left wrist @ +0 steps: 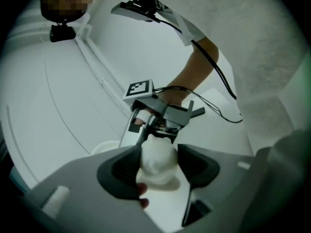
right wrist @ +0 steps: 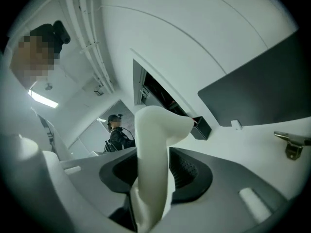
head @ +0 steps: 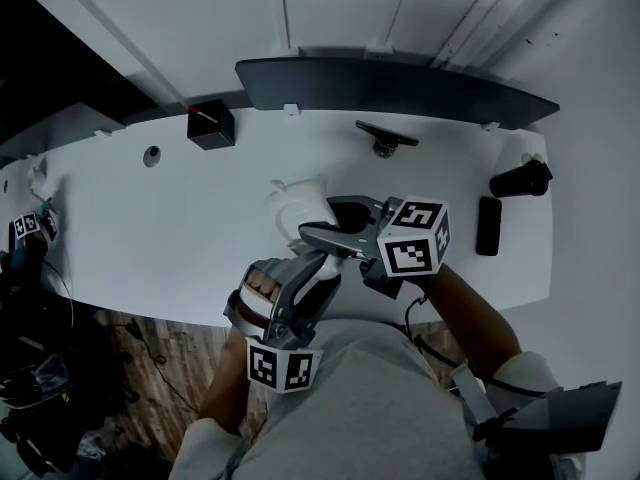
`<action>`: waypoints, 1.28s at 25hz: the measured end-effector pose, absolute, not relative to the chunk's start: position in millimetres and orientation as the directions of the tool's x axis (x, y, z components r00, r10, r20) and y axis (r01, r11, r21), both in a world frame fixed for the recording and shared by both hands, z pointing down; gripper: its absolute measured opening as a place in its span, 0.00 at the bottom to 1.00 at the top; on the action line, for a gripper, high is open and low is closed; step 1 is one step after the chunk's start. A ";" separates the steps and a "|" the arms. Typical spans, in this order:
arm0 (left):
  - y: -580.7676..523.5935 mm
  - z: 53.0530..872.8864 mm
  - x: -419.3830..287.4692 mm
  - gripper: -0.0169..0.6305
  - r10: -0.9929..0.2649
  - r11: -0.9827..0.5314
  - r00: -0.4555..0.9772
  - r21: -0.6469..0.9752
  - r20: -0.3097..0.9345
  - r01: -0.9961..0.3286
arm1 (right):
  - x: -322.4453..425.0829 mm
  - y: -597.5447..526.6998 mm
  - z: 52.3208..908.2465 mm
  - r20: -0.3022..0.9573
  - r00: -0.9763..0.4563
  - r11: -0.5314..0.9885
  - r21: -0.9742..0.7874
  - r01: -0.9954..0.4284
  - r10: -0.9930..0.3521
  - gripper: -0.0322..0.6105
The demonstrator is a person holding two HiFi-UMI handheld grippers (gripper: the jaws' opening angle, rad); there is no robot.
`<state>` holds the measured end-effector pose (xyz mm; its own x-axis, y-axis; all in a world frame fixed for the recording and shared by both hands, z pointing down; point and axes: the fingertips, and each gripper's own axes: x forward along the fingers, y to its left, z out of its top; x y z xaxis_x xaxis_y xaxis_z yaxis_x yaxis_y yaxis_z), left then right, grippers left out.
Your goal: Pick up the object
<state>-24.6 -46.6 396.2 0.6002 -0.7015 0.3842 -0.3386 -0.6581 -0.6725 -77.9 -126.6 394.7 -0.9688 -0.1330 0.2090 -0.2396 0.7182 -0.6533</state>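
A white moulded object (head: pixel 298 206) is held over the white table (head: pixel 150 238), near its front edge. My left gripper (head: pixel 320 264) comes at it from below, and in the left gripper view both pads press on the object's (left wrist: pixel 158 164) rounded body. My right gripper (head: pixel 322 224) reaches in from the right with its marker cube (head: pixel 415 236) behind it. In the right gripper view a tall curved part of the object (right wrist: pixel 153 149) fills the gap between the dark pads (right wrist: pixel 189 171). The left gripper view shows the right gripper (left wrist: pixel 158 125) at the object's far end.
On the table stand a black box (head: pixel 211 125) at the back left, a dark clamp-like piece (head: pixel 385 136), a black cylinder (head: pixel 520 180) and a flat black device (head: pixel 488 226) at the right. A dark curved panel (head: pixel 400 83) runs along the back edge. A person (right wrist: pixel 115 132) stands far off.
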 end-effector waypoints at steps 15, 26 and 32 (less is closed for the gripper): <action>-54.7 394.7 -43.5 0.40 -0.783 -0.569 0.540 -0.706 0.308 -0.422 | -69.8 -140.1 385.0 0.184 -0.954 0.771 -0.562 -0.299 -0.237 0.27; -87.7 360.2 -109.7 0.41 -0.753 -0.566 0.648 0.391 0.114 -0.726 | -50.5 -127.8 364.2 0.083 -0.945 0.863 -0.387 -0.324 -0.317 0.27; -83.1 356.8 -83.6 0.52 -0.631 -0.664 0.772 0.462 0.077 -0.588 | -53.6 -95.4 336.6 -0.058 -0.983 0.947 -0.282 -0.152 -0.175 0.27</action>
